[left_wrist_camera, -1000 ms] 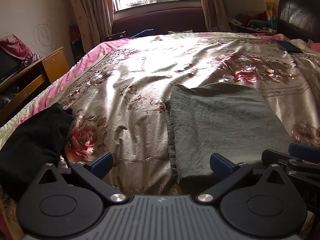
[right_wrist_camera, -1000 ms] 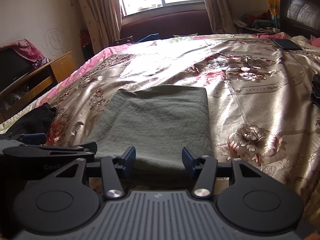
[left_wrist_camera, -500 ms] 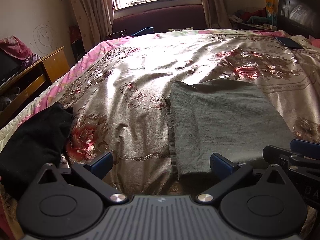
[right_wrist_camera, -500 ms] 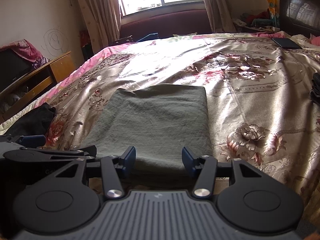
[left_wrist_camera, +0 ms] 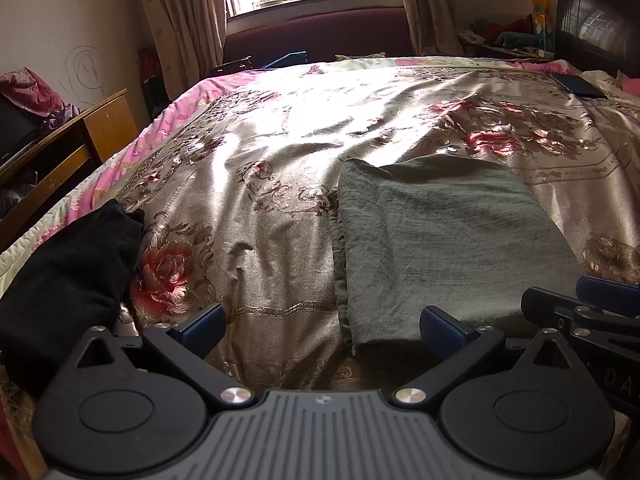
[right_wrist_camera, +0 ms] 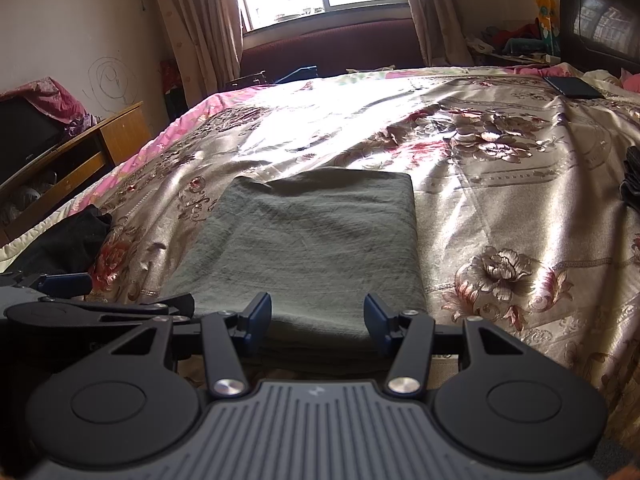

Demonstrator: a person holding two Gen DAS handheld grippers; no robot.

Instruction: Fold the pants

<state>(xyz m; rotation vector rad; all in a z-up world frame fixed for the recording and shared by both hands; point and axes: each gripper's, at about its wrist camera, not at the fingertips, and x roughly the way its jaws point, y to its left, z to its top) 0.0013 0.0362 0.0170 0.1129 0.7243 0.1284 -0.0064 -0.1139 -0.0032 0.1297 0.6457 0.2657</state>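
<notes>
Grey-green pants (left_wrist_camera: 440,240) lie folded into a flat rectangle on the flowered bedspread (left_wrist_camera: 280,160); they also show in the right wrist view (right_wrist_camera: 312,240). My left gripper (left_wrist_camera: 320,322) is open and empty, just short of the pants' near left corner. My right gripper (right_wrist_camera: 318,312) is open and empty at the middle of the pants' near edge. Each gripper shows at the edge of the other's view.
A black garment (left_wrist_camera: 68,272) lies at the bed's near left edge. A dark flat device (right_wrist_camera: 574,87) lies far right on the bed. A wooden cabinet (left_wrist_camera: 80,136) stands left. Another dark item (right_wrist_camera: 632,180) sits at the right edge.
Both grippers have drawn back slightly; the pants lie unmoved. Both stay open.
</notes>
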